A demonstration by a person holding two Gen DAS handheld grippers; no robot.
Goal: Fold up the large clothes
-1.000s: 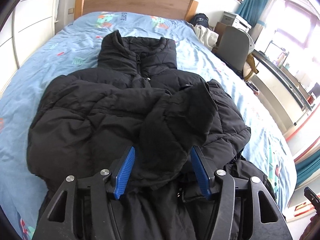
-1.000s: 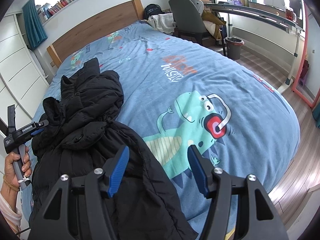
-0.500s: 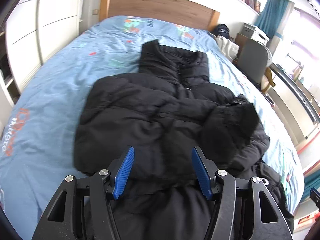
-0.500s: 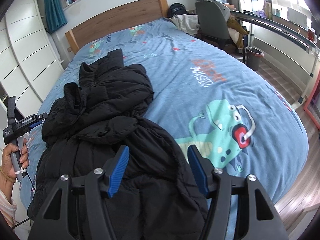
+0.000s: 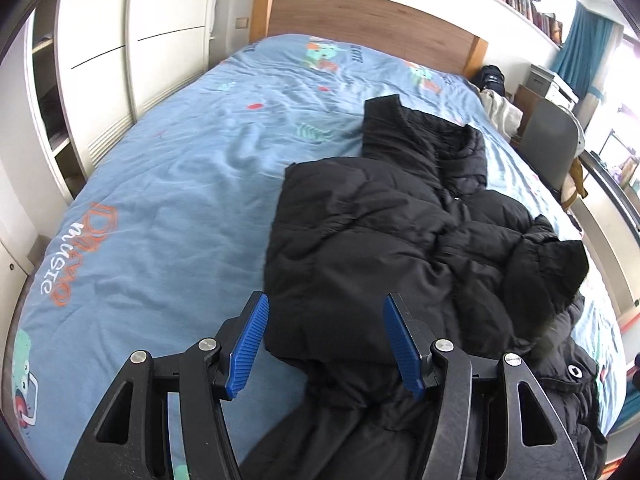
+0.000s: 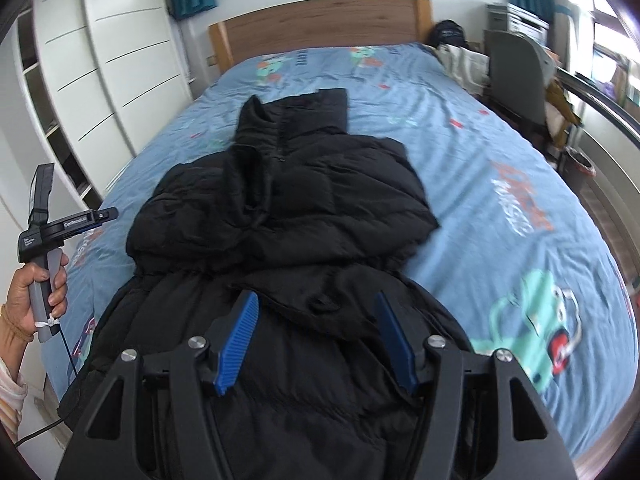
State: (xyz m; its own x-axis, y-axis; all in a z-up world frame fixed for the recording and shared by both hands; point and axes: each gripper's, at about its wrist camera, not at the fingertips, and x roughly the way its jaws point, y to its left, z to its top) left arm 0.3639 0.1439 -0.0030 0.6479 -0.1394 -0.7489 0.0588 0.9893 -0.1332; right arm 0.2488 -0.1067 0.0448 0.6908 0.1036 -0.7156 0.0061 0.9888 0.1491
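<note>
Big black puffy quilted jacket (image 6: 288, 216) lies on the blue cartoon-print bedspread (image 6: 500, 184), collar at the far end. Both the left gripper (image 5: 325, 344) and the right gripper (image 6: 316, 340) hover above its near half, jaws released, holding nothing.

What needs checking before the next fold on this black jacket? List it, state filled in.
1. Left tongs empty, jaws apart: ok.
2. Right tongs empty, jaws apart: ok.
3. Black jacket lies on the bed, collar toward the headboard: ok.
4. Sleeves folded in across the chest: ok, though the cuff sits bunched near the far edge.
5. Lower part of the jacket flat and smooth: not ok, it is wrinkled under both tongs.
6. Hem within reach: cannot tell, it lies below both views.
</note>
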